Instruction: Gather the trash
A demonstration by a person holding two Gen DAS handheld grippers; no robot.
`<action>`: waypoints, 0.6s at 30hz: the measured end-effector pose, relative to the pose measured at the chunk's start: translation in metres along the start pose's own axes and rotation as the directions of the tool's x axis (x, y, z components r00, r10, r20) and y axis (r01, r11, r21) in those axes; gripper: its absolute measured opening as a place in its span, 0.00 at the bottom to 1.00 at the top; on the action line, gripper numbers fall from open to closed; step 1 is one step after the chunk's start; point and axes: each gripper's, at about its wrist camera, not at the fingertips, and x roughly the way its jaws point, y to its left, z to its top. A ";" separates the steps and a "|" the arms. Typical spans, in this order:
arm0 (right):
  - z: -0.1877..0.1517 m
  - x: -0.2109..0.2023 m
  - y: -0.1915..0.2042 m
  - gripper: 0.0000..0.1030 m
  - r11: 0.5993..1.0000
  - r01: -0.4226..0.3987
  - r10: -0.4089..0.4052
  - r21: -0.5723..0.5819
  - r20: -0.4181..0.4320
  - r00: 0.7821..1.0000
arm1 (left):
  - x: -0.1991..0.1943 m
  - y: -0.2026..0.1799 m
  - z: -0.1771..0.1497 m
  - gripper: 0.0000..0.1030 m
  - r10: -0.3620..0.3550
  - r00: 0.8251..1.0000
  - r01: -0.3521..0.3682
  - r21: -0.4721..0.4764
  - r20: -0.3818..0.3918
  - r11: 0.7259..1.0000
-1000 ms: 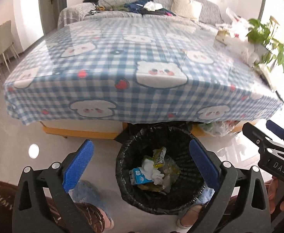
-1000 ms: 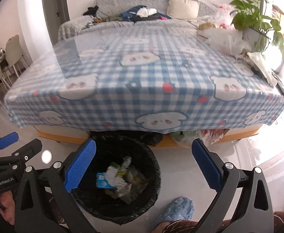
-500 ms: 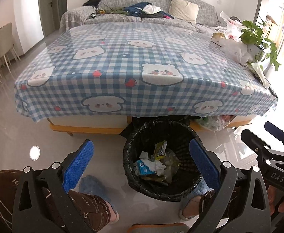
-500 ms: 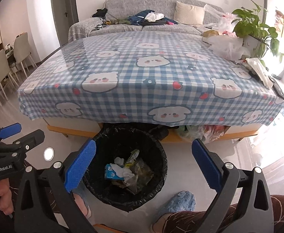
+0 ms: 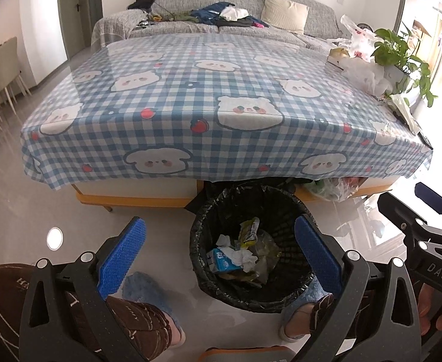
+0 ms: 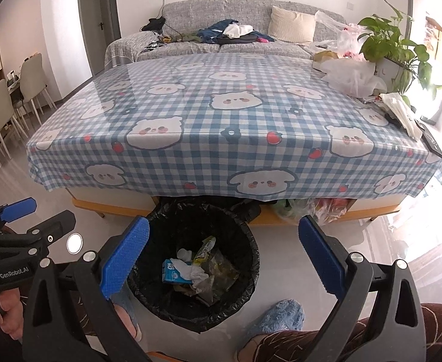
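Note:
A black-lined trash bin (image 5: 209, 220) (image 6: 251, 259) stands on the floor at the table's near edge. Inside it lie a blue carton (image 5: 219, 260) (image 6: 172, 273), crumpled tissue (image 5: 240, 255) (image 6: 192, 271) and a yellow wrapper (image 5: 248, 229) (image 6: 204, 249). My left gripper (image 5: 219, 249) hangs open above the bin with nothing between its blue pads. My right gripper (image 6: 224, 249) is open too and empty, just right of the bin. Each gripper shows at the edge of the other's view.
The table (image 5: 209, 96) (image 6: 236, 120) wears a blue checked cloth with bear faces. Plastic bags (image 6: 352, 75), a potted plant (image 6: 393, 45) and papers (image 6: 402, 113) crowd its right side. A grey sofa (image 6: 221, 30) stands behind, chairs (image 6: 0, 105) at left. Slippered feet (image 5: 296, 310) (image 6: 278, 319) flank the bin.
Both grippers have risen and drawn back from the table, so more of the tabletop and room shows. The bin looks smaller. Both stay open and empty.

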 end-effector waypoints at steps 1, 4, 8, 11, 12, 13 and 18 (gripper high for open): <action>0.000 0.000 0.000 0.92 1.000 0.001 -0.001 0.003 0.000 1.000 | 0.001 0.000 0.000 0.94 0.000 1.000 0.000 0.001 0.000 1.000; 0.000 0.000 -0.001 0.92 1.000 0.001 -0.001 0.000 0.002 1.000 | 0.001 0.000 0.001 0.94 0.002 1.000 -0.002 0.001 0.003 1.000; 0.000 0.002 -0.001 0.92 1.000 0.005 -0.005 0.005 0.002 1.000 | 0.001 0.000 0.001 0.94 0.002 1.000 -0.002 0.001 0.002 1.000; 0.000 0.002 0.000 0.92 1.000 0.005 -0.005 0.009 0.002 1.000 | 0.001 0.000 0.001 0.94 0.002 1.000 -0.002 0.001 0.005 1.000; 0.000 0.002 0.000 0.92 1.000 0.007 -0.007 0.008 0.003 1.000 | 0.001 0.000 0.001 0.94 0.002 1.000 -0.002 0.001 0.005 1.000; 0.000 0.002 0.000 0.92 1.000 0.008 -0.008 0.007 0.002 1.000 | 0.001 -0.001 0.001 0.94 0.001 1.000 -0.001 0.001 0.005 1.000; -0.001 0.003 -0.001 0.92 1.000 0.008 -0.008 0.011 -0.001 1.000 | 0.001 -0.001 0.001 0.94 0.001 1.000 -0.001 0.001 0.005 1.000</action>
